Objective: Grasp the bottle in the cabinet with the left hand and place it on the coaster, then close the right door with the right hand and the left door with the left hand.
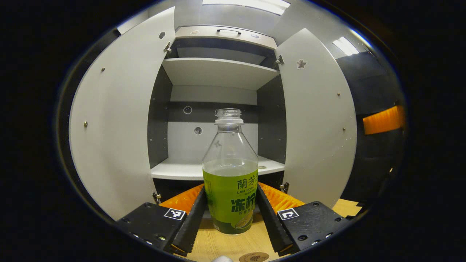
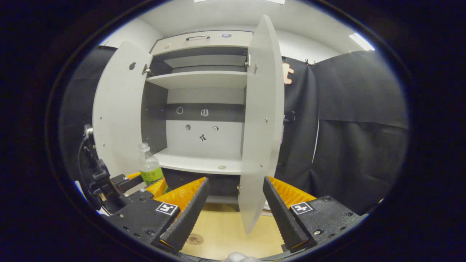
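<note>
Low in the left gripper view, the left gripper (image 1: 232,214) has its two fingers pressed against the sides of a capless bottle (image 1: 230,182), half full of pale liquid with a green label, held upright just above the wooden tabletop (image 1: 222,243). The bottle is already out of the cabinet (image 1: 218,109), whose lower shelf stands bare at mid-frame between the left door (image 1: 113,120) and right door (image 1: 320,120), both swung wide. The round coaster (image 1: 254,257) peeks in at the bottom edge, nearer the camera than the bottle.

The placing step appears to be in hand: the next move calls for drawing the bottle back and lowering it squarely onto the coaster before letting go.

In the right gripper view, the right gripper (image 2: 233,214) waits with jaws spread and empty, the right door's edge (image 2: 255,145) rising between its fingers at centre frame, ready for the closing push.
</note>
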`<action>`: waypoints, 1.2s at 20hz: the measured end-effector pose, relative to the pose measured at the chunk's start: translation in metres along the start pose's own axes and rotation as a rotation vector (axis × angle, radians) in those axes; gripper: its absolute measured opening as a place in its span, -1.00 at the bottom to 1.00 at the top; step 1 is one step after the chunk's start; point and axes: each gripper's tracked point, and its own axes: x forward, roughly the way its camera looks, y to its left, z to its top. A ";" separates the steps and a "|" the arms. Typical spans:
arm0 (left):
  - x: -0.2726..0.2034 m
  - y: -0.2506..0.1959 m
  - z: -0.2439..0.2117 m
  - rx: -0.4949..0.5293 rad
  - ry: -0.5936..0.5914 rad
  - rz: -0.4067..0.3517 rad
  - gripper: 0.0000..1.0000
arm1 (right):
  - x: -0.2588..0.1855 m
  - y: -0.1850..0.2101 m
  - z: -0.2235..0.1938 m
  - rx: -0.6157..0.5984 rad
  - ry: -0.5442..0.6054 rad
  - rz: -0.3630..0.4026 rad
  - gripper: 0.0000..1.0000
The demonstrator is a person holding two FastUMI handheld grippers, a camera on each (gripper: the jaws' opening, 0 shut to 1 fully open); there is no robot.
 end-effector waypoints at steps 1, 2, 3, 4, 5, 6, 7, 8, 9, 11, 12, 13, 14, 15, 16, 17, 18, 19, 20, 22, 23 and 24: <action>-0.007 -0.004 -0.014 -0.007 0.014 -0.009 0.53 | -0.001 -0.003 -0.002 0.001 0.003 -0.010 0.94; -0.012 -0.007 -0.029 -0.017 0.025 -0.022 0.53 | -0.002 -0.007 -0.003 -0.001 0.005 -0.020 0.92; -0.018 -0.013 -0.044 -0.024 0.039 -0.034 0.53 | -0.003 -0.010 -0.005 -0.005 0.008 -0.029 0.92; -0.023 -0.017 -0.061 -0.021 0.054 -0.042 0.53 | -0.004 -0.013 -0.006 -0.008 0.011 -0.035 0.92; -0.029 -0.021 -0.078 -0.014 0.075 -0.051 0.54 | -0.005 -0.015 -0.009 -0.012 0.018 -0.039 0.92; -0.032 -0.025 -0.094 -0.012 0.089 -0.061 0.53 | -0.006 -0.016 -0.011 -0.017 0.025 -0.042 0.92; -0.035 -0.029 -0.110 -0.015 0.096 -0.075 0.53 | -0.007 -0.018 -0.012 -0.023 0.032 -0.045 0.92; -0.038 -0.033 -0.124 -0.020 0.098 -0.089 0.53 | -0.007 -0.019 -0.013 -0.027 0.037 -0.047 0.94; -0.040 -0.038 -0.136 -0.025 0.094 -0.102 0.54 | -0.008 -0.020 -0.015 -0.032 0.042 -0.050 0.92; -0.043 -0.047 -0.158 -0.032 0.088 -0.129 0.54 | -0.009 -0.020 -0.015 -0.046 0.050 -0.049 0.93; -0.043 -0.052 -0.169 -0.027 0.094 -0.141 0.53 | -0.010 -0.021 -0.015 -0.056 0.054 -0.050 0.94; -0.045 -0.056 -0.178 -0.022 0.101 -0.151 0.53 | -0.010 -0.022 -0.016 -0.063 0.057 -0.050 0.94; -0.044 -0.060 -0.185 -0.018 0.098 -0.159 0.54 | -0.011 -0.023 -0.016 -0.069 0.060 -0.051 0.94; -0.044 -0.063 -0.191 -0.015 0.097 -0.168 0.54 | -0.011 -0.023 -0.018 -0.075 0.066 -0.050 0.94; -0.042 -0.065 -0.197 -0.018 0.096 -0.172 0.62 | -0.011 -0.024 -0.018 -0.081 0.071 -0.050 0.93; -0.040 -0.068 -0.203 -0.022 0.094 -0.176 0.54 | -0.012 -0.024 -0.020 -0.086 0.076 -0.051 0.92; -0.039 -0.069 -0.211 -0.024 0.102 -0.178 0.53 | -0.012 -0.025 -0.021 -0.091 0.082 -0.050 0.92; -0.038 -0.067 -0.218 -0.026 0.113 -0.171 0.54 | -0.012 -0.025 -0.022 -0.094 0.087 -0.050 0.93; -0.037 -0.067 -0.223 -0.039 0.119 -0.170 0.54 | -0.012 -0.025 -0.023 -0.097 0.092 -0.049 0.95; -0.037 -0.067 -0.231 -0.060 0.121 -0.168 0.54 | -0.013 -0.026 -0.023 -0.108 0.091 -0.051 0.96; -0.038 -0.067 -0.235 -0.057 0.126 -0.167 0.54 | -0.013 -0.027 -0.023 -0.111 0.094 -0.051 0.96; -0.039 -0.066 -0.241 -0.049 0.139 -0.165 0.54 | -0.013 -0.026 -0.023 -0.113 0.097 -0.050 0.95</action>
